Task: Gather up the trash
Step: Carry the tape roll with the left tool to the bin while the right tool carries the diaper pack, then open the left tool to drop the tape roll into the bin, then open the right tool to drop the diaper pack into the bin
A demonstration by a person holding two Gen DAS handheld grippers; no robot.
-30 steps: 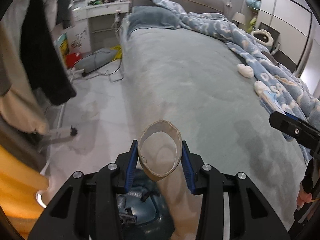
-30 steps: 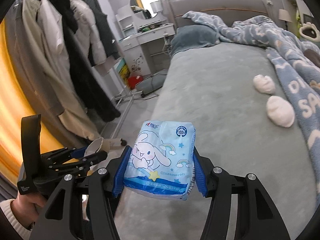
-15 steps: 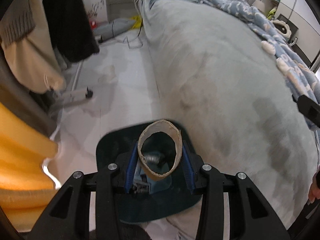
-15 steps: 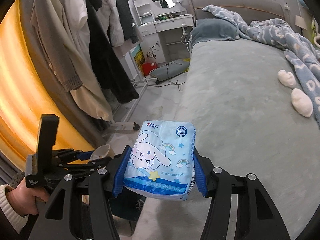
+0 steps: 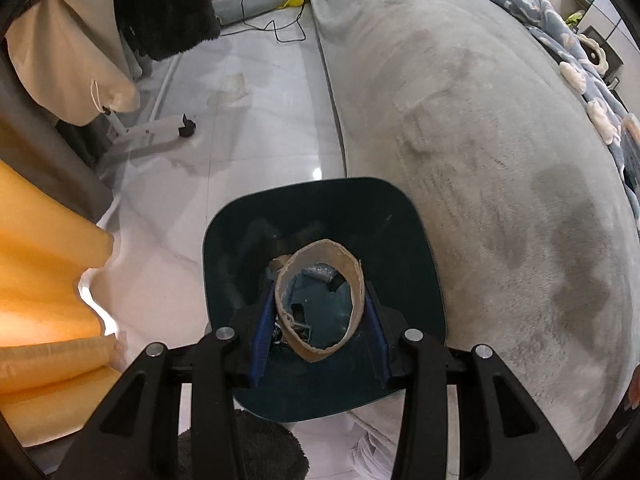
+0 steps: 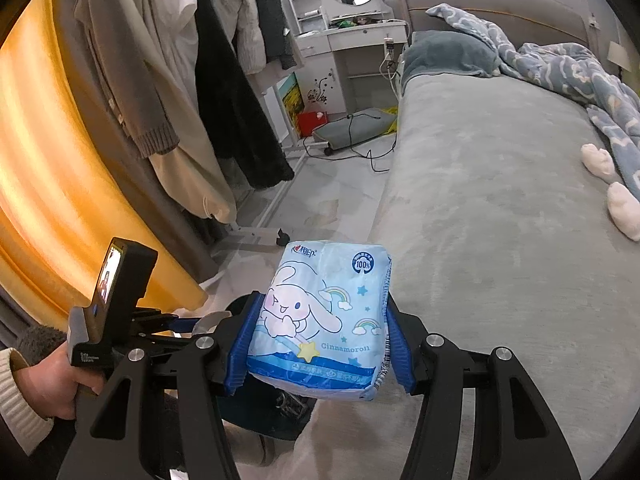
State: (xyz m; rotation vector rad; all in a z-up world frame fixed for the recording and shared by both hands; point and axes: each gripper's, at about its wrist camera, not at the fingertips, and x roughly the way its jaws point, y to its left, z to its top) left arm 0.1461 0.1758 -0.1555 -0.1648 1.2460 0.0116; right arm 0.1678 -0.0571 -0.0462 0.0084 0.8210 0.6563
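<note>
My left gripper (image 5: 318, 312) is shut on a brown cardboard tube (image 5: 320, 300) and holds it right above the open dark blue trash bin (image 5: 416, 248) on the floor beside the bed. Bits of trash lie in the bin's bottom. My right gripper (image 6: 318, 328) is shut on a light blue Cinnamoroll tissue pack (image 6: 320, 320), held over the bed's near edge. The left gripper (image 6: 188, 326) shows at the lower left of the right wrist view, with part of the bin (image 6: 256, 412) below it.
The grey bed (image 5: 480, 140) fills the right side, with a blue blanket (image 6: 580, 64) and white socks (image 6: 600, 160). A clothes rack with hanging coats (image 6: 224, 92), an orange curtain (image 5: 40, 260), cables on the tiled floor (image 5: 280, 32) and a white dresser (image 6: 340, 40) stand to the left.
My left gripper has tilted down and moved over the bin with the tube. My right gripper has swung left with the tissue pack still held.
</note>
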